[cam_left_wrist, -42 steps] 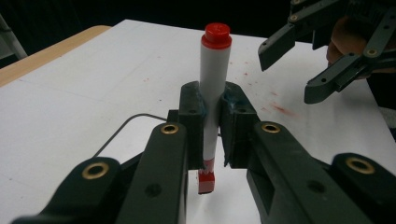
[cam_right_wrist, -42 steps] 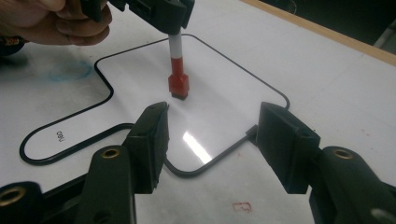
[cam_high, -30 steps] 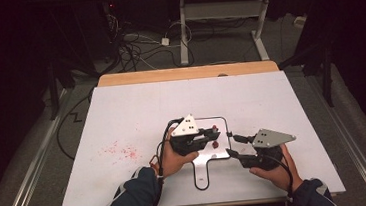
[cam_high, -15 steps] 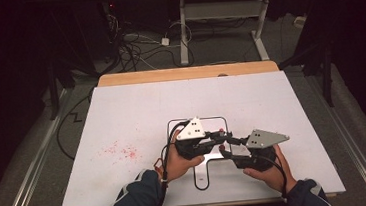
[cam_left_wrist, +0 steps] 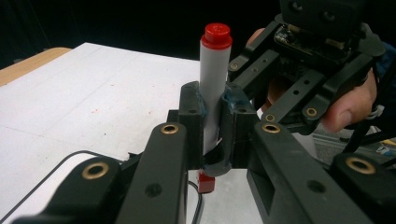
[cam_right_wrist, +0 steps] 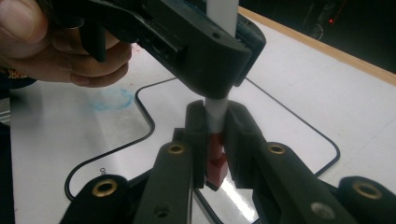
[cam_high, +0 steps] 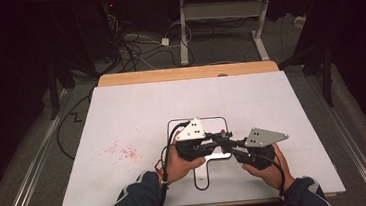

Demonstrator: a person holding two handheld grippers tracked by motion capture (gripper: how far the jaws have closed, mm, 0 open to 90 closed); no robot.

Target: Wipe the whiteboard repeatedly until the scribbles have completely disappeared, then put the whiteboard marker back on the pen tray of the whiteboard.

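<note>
Over on the left, the white table [cam_high: 122, 118] carries a scatter of red marker specks [cam_high: 122, 152], well apart from the action. Moving in, the left hand [cam_high: 179, 164] has the left gripper [cam_left_wrist: 212, 116] squeezed tight on the white barrel of a red-capped marker [cam_left_wrist: 214, 79], and that marker stands upright, red end cap on top, just above the white board with the black outline [cam_high: 221, 121]. From the left gripper view the pads [cam_left_wrist: 192, 112] sit flush against the barrel on both sides, no gap at all.

Straight below that grip, the right gripper [cam_right_wrist: 215, 140] has just been closing, and now its jaws pinch the marker's lower end, with the red cap [cam_right_wrist: 216, 161] caught between them. Its fingers [cam_right_wrist: 198, 135] press the red part from either side, right beneath the left gripper's black jaws.

In the high view the two tools meet nose to nose over the board, near the table's front edge, the marker [cam_high: 222, 132] showing as a small red dot between them. Further right, the right hand [cam_high: 267, 168] grips its tool, grey three-cornered plate on top, sleeve coming in from the bottom edge.
</note>
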